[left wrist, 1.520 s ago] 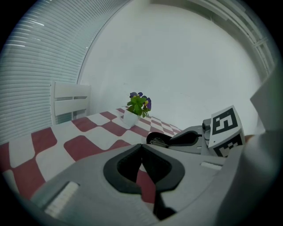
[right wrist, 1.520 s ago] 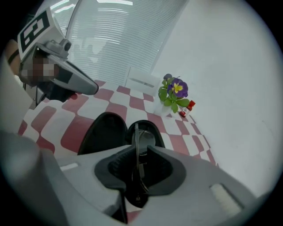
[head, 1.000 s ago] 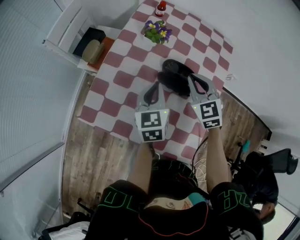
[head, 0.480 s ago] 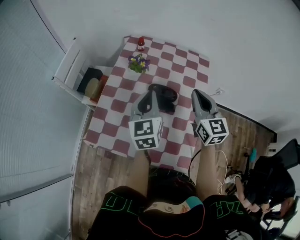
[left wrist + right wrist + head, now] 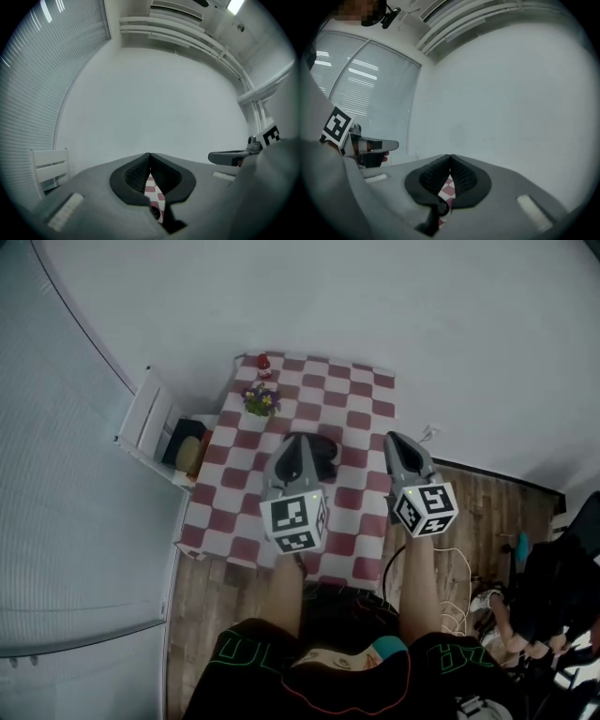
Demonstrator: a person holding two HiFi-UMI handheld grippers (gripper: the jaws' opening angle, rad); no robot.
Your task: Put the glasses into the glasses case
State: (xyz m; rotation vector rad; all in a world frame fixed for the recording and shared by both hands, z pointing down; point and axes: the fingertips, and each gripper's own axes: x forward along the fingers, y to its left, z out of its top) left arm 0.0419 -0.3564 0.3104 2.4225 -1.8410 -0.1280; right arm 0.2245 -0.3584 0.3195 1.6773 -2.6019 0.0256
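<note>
- A person stands back from a table (image 5: 367,390) with a red-and-white checked cloth, upper centre of the head view, holding a gripper in each hand above its near edge; neither touches anything on it
- The left gripper (image 5: 297,441), centre of the frame, has its claw closed, pads meeting at the tips with nothing between them; in its own view (image 5: 149,160) only a sliver of checked cloth shows through the gap below the pads
- The right gripper (image 5: 397,440), right of centre, is likewise pressed together and empty; its own view (image 5: 450,160) shows the pads meeting against a bare wall
- The glasses case (image 5: 322,450), a dark rounded shape, lies on the cloth near the middle of the table, its left part hidden behind the left gripper; whether its lid is fully down cannot be told at this size
- No glasses show anywhere on the cloth; the likely reading is that they already sit inside the case, so the task looks done or nearly so, with at most a check of the lid left
- A small bunch of flowers (image 5: 261,397) and a red bottle (image 5: 263,362) stand at the table's far left corner, well apart from the case
</note>
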